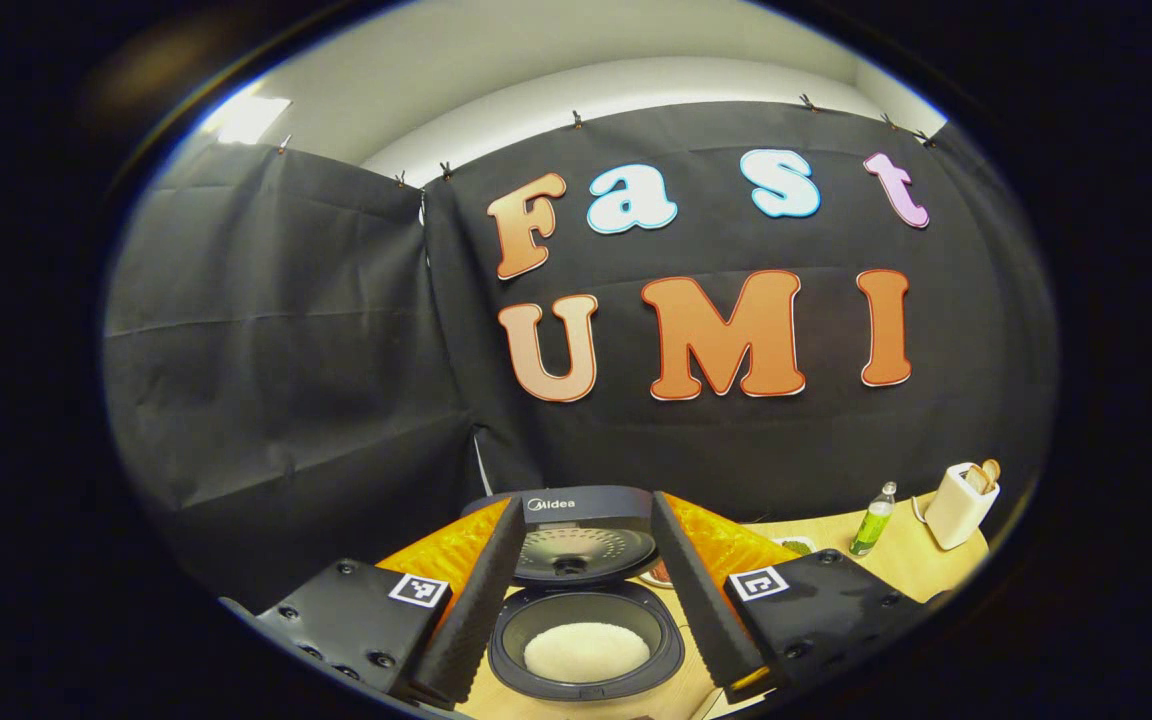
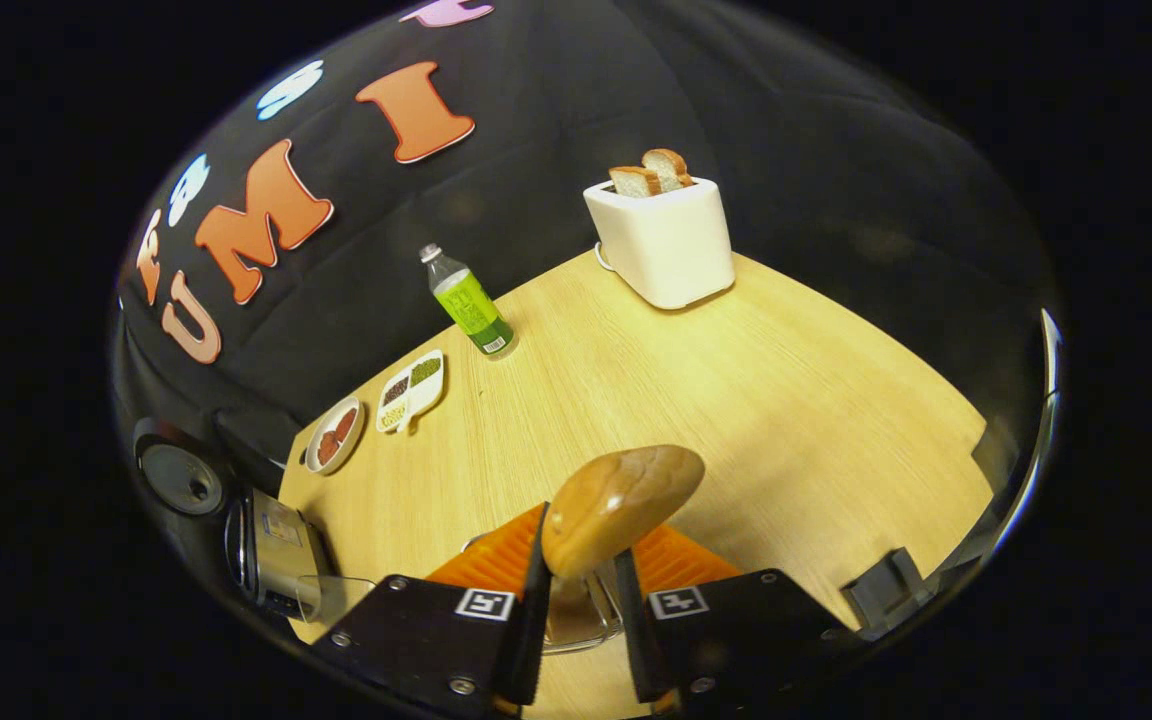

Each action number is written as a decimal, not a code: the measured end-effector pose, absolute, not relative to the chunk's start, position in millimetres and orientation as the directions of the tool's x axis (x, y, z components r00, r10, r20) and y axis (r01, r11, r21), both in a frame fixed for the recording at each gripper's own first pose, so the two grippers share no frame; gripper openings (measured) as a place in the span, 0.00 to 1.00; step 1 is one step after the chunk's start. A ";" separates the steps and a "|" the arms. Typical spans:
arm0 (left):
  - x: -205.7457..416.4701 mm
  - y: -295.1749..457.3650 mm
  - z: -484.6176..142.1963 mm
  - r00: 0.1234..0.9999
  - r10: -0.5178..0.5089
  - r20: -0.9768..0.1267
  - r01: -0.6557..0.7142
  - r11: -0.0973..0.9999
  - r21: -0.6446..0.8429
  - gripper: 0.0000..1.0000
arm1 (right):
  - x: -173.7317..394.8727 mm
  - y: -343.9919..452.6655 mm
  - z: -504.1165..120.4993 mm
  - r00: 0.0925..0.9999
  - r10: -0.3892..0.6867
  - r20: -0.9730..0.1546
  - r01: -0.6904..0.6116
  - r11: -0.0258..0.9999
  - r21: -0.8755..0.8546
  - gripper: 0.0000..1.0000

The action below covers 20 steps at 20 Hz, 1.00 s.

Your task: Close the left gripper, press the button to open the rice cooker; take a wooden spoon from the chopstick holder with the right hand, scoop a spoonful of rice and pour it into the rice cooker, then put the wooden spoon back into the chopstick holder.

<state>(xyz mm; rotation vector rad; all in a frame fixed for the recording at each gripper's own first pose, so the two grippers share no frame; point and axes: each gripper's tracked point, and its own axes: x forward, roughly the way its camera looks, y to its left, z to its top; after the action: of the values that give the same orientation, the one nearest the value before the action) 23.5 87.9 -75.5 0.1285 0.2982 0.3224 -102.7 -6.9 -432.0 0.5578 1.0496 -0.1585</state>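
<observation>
wooden spoon (image 2: 621,505) sits low in the middle of the right gripper view, its handle clamped between both fingers of the right hand-held gripper (image 2: 581,600) above the pale desk (image 2: 786,400). in the left gripper view the left hand-held gripper (image 1: 586,590) has its fingers spread apart at the bottom of the frame, framing the rice cooker (image 1: 586,610), whose lid stands up and whose pot holds white rice (image 1: 586,652).

White toaster (image 2: 663,243), green bottle (image 2: 470,303), perhaps wood-grain table (image 2: 786,400).
</observation>
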 end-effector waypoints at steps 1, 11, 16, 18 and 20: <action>23.4 88.8 -75.8 0.905 0.331 -0.268 -0.293 0.940 0.173 0.79 | -104.1 -5.5 -432.2 0.500 0.134 -0.856 0.385 0.850 0.359 0.25; 25.1 90.5 -86.8 0.913 0.297 -0.279 -0.265 0.953 0.149 0.79 | -99.3 -2.8 -413.5 0.502 0.120 -0.857 0.415 0.836 0.360 0.13; 27.6 92.7 -99.7 0.919 0.270 -0.287 -0.241 0.961 0.133 0.81 | -81.6 -7.0 -368.8 0.576 0.097 -0.812 0.378 0.849 0.369 0.13; 27.2 95.0 -106.0 0.920 0.259 -0.295 -0.233 0.965 0.122 0.86 | -74.1 -8.6 -348.6 0.608 0.080 -0.790 0.377 0.846 0.377 0.13; 28.2 101.8 -110.2 0.919 0.259 -0.297 -0.235 0.965 0.115 0.92 | -67.9 -8.5 -329.3 0.637 0.072 -0.768 0.380 0.837 0.394 0.13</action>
<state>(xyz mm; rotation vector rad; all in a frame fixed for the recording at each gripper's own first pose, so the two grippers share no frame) 28.2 101.8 -110.2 0.0776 0.3151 0.2539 -67.9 -8.5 -329.3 0.5686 0.8739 -0.1873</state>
